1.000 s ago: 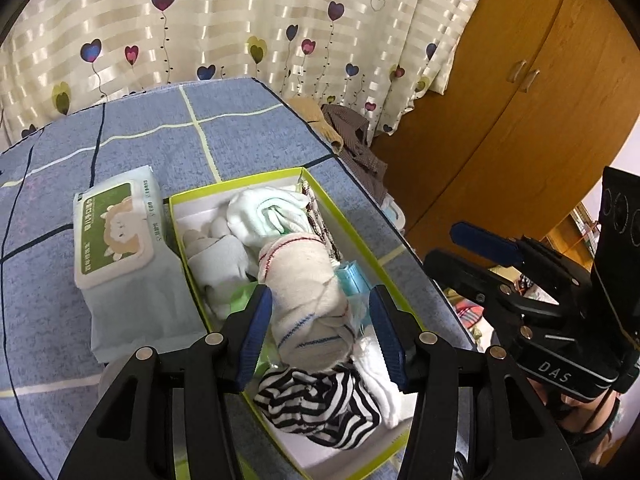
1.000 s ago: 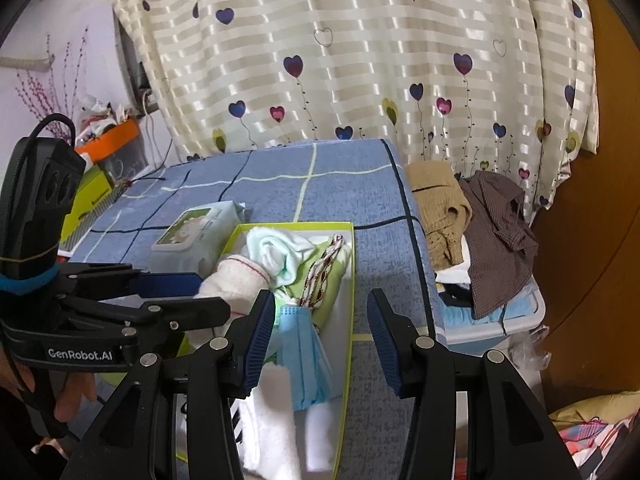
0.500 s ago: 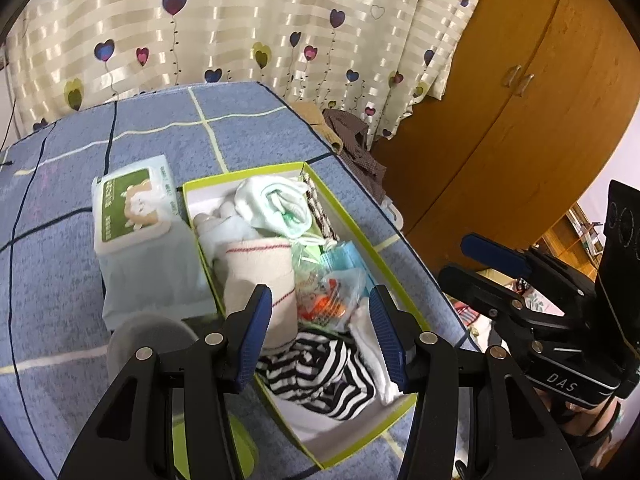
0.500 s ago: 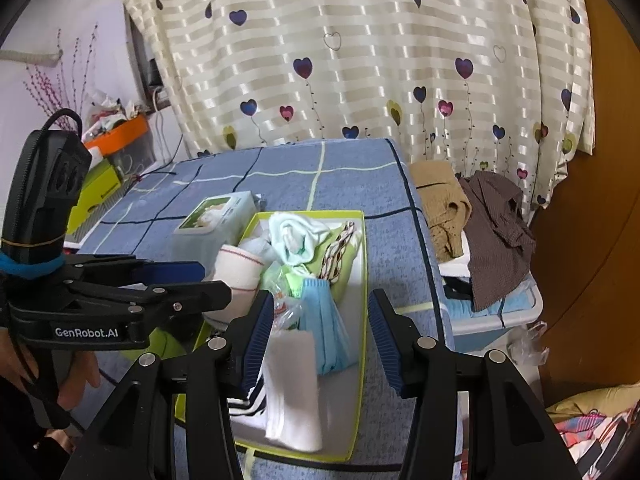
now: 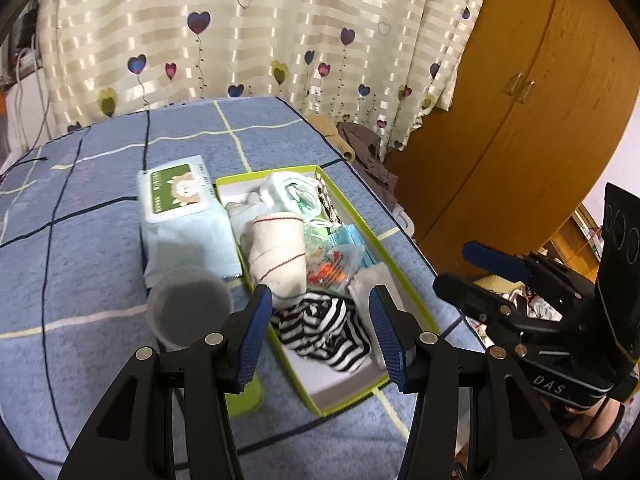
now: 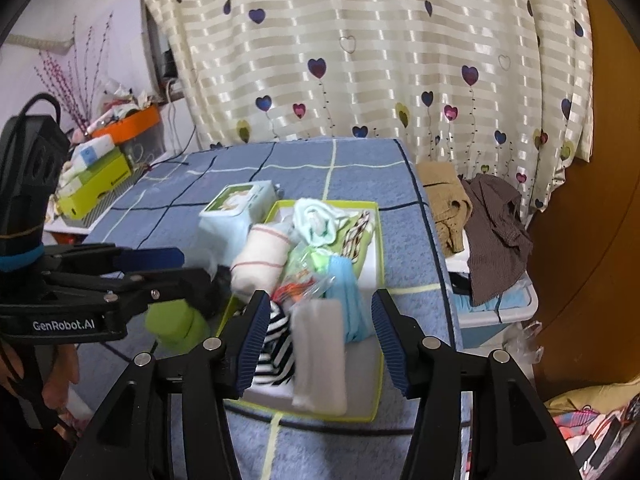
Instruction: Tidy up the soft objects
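Showing only rightward: orange bin (image 6: 132,120); leftward: wardrobe handles (image 5: 520,84).

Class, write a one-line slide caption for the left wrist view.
Open left gripper above a green box packed with socks.

We see a fuzzy, matt blue blanket (image 5: 100,248) with thin pale and dark lines. Near its right edge, the lime-green box (image 5: 404,292) looks like smooth cardboard, white inside. In it lie soft cloth things: a cream knit roll (image 5: 276,252), a black-and-white striped knit (image 5: 320,332), a flat white cloth (image 6: 318,360). The wipes pack (image 5: 184,216) beside it is glossy plastic film. The curtain (image 6: 360,52) has a satin sheen; the wardrobe (image 5: 532,100) is smooth wood.
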Demonstrator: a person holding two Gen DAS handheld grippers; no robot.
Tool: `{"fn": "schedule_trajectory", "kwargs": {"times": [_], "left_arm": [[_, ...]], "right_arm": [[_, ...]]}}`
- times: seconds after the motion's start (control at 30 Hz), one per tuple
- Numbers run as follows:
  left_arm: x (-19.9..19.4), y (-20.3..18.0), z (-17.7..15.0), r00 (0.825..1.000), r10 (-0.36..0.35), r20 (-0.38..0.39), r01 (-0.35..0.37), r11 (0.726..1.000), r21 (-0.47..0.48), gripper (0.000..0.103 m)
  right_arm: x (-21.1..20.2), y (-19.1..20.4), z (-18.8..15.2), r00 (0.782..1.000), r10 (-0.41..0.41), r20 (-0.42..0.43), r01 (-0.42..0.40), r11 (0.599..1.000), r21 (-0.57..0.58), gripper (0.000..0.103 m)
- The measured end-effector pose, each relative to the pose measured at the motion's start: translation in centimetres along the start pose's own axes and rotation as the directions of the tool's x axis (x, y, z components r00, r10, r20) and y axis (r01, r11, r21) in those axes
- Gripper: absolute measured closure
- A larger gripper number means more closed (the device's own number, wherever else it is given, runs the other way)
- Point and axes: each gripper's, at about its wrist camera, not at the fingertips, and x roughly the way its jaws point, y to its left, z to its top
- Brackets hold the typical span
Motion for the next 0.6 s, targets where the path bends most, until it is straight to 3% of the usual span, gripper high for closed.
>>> {"fn": "schedule_trajectory", "kwargs": {"times": [0.27,0.6], "left_arm": [[-2.3,-0.1,-2.5,0.998,0.065,0.014,-0.065,0.998,-0.004,0.051],[-3.5,0.7,-3.9,0.997,0.072,0.016,-0.072,0.997,-0.031,0.051]], "right_arm": [[-1.1,2.7,-1.9,0.999,0.001,-0.034,-0.002,1.0,-0.027,0.049],[-1.3,5.0,-2.7,0.998,-0.005,-0.065,0.001,0.998,-0.062,0.049]]}}
